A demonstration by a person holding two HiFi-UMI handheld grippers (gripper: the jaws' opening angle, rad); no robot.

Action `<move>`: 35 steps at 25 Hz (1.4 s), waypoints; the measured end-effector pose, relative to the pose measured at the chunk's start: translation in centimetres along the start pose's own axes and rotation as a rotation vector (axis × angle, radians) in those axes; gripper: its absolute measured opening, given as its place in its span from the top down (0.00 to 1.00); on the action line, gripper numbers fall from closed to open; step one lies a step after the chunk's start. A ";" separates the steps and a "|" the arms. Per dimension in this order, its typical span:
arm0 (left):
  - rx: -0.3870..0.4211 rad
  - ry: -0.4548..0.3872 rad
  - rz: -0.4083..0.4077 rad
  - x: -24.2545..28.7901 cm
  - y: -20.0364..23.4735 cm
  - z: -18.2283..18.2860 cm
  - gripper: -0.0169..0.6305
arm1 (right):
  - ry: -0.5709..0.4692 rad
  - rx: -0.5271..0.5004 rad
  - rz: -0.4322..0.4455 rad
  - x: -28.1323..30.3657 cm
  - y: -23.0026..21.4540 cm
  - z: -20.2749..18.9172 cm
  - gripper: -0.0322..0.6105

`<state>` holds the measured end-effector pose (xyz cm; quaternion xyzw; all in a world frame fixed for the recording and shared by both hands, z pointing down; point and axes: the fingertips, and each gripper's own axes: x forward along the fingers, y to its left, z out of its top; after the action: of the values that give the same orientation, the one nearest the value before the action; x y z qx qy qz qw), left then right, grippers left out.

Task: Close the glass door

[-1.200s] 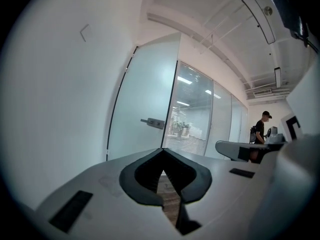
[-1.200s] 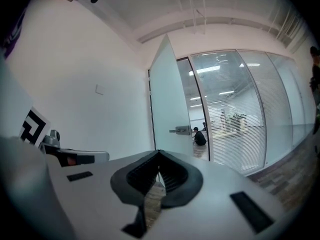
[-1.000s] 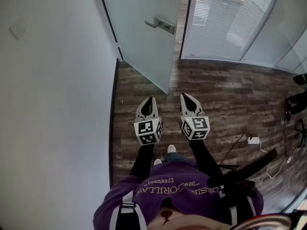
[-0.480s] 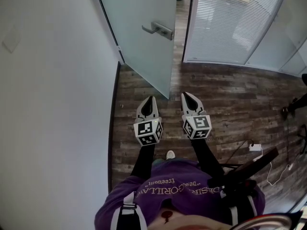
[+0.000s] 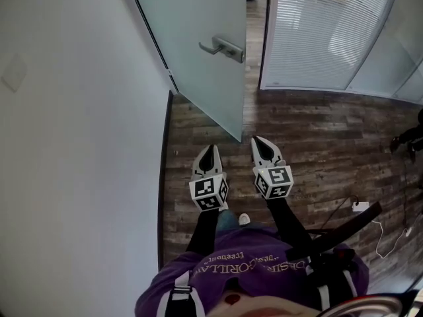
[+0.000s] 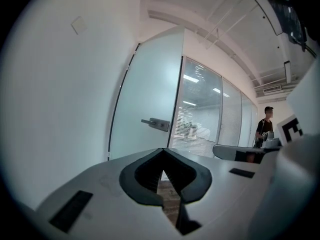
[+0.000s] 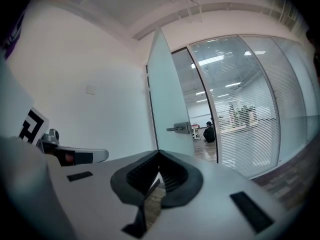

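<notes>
Glass door (image 5: 192, 25) ajar; left gripper (image 5: 209, 149), right gripper (image 5: 260, 140) empty, jaws together.

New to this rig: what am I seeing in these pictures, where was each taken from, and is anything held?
No robot here: a person holds a two-jaw tool in each hand. The head view looks down from the person's head: the left gripper and right gripper point toward a frosted glass door that stands ajar, its lever handle in view. Below is a wooden floor; a white wall is at the left. The other two pictures come from cameras riding on each gripper, looking along its jaws. Both pairs of jaws are closed with nothing between them, and neither touches the door.
</notes>
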<state>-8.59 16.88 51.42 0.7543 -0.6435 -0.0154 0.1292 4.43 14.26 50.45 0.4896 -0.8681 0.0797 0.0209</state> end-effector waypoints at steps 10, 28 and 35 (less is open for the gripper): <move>0.017 -0.024 -0.039 5.2 3.1 3.2 0.97 | -0.031 -0.019 -0.022 6.2 -0.2 2.6 0.96; -0.037 0.000 -0.065 10.6 11.2 3.6 0.97 | -0.017 -0.033 -0.110 14.0 1.4 2.1 0.96; -0.042 0.028 -0.073 12.4 10.8 2.2 0.97 | -0.007 -0.022 -0.126 15.0 -0.5 1.5 0.96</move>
<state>-17.27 2.89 53.39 0.7744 -0.6134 -0.0231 0.1535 -2.89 1.04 50.72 0.5431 -0.8365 0.0669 0.0280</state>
